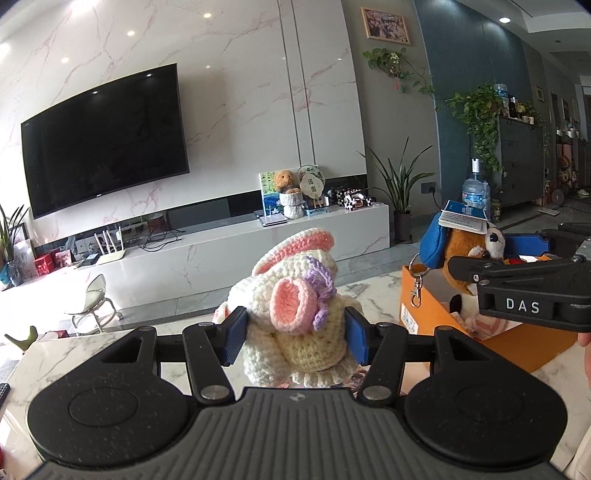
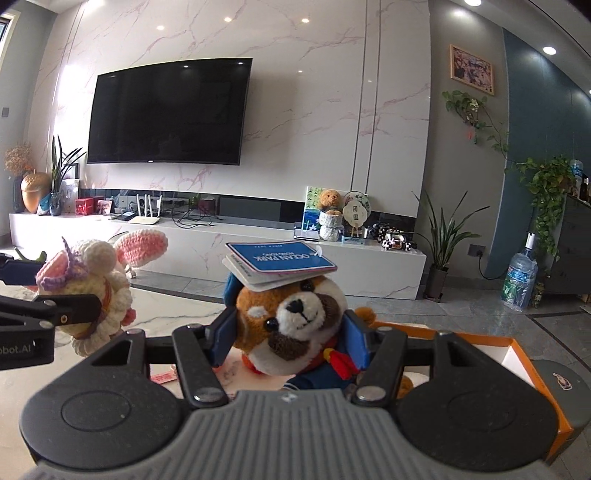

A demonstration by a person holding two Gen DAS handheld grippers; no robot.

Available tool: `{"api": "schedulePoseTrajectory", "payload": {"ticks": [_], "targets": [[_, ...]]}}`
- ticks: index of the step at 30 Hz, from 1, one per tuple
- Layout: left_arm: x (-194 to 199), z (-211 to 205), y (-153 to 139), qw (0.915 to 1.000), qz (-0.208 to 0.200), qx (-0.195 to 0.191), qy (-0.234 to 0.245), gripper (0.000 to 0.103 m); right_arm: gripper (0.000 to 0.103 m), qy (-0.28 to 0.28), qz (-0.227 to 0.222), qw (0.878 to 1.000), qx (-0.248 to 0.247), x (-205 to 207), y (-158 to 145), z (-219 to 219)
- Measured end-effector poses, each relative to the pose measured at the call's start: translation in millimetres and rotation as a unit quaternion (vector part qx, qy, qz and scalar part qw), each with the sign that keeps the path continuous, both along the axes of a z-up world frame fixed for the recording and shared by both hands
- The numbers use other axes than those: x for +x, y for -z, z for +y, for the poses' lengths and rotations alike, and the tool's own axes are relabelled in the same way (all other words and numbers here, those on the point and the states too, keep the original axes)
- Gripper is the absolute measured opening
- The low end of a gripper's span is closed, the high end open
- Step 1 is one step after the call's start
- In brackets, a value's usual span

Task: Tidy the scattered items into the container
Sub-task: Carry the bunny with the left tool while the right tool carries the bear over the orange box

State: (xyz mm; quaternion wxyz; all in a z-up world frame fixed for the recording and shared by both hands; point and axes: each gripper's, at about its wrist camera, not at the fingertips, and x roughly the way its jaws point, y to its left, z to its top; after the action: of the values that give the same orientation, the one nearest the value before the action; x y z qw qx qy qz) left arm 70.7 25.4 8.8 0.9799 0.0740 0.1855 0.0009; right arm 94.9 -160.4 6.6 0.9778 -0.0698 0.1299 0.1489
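Both views are bright and sharp, lit by ceiling spotlights [image 1: 131, 33] and by daylight that blows out the floor at nine o'clock in the left view. The spotlights glare on the television [image 2: 168, 110]. Straight lines bow towards the edges, and the corners go black.

- Place: home living room
- Wall-mounted television [image 2: 168, 110] on pink-veined marble wall
- Long white media console [image 2: 221, 243] bearing router, teddy bear [image 2: 330, 199], ornaments
- Potted plants [image 2: 443, 236], framed picture [image 2: 472, 70]
- Water bottle [image 2: 519, 277] on tiled floor
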Motion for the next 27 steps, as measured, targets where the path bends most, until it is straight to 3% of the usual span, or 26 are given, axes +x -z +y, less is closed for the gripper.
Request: {"api": "schedulePoseTrajectory", "payload": {"ticks": [14,21,27], "targets": [[39.8,-84.8,-8.3,0.9966,0.003,0.003,0.082,0.065,0.063,0.084,0.045,0.995,0.014,33.7,-20.1,-116.9],[69.9,-118.0,-15.0,0.9918,0.011,-0.022,0.126,0.065,0.063,0.095,0.114,0.988,0.043,68.6,-25.0,-170.4],[90.8,-142.4,-7.0,0.9880,0.029,-0.034,0.148,0.065,0.063,0.095,0.195,0.973,0.083,104.4,-8.4,-197.5]]}}
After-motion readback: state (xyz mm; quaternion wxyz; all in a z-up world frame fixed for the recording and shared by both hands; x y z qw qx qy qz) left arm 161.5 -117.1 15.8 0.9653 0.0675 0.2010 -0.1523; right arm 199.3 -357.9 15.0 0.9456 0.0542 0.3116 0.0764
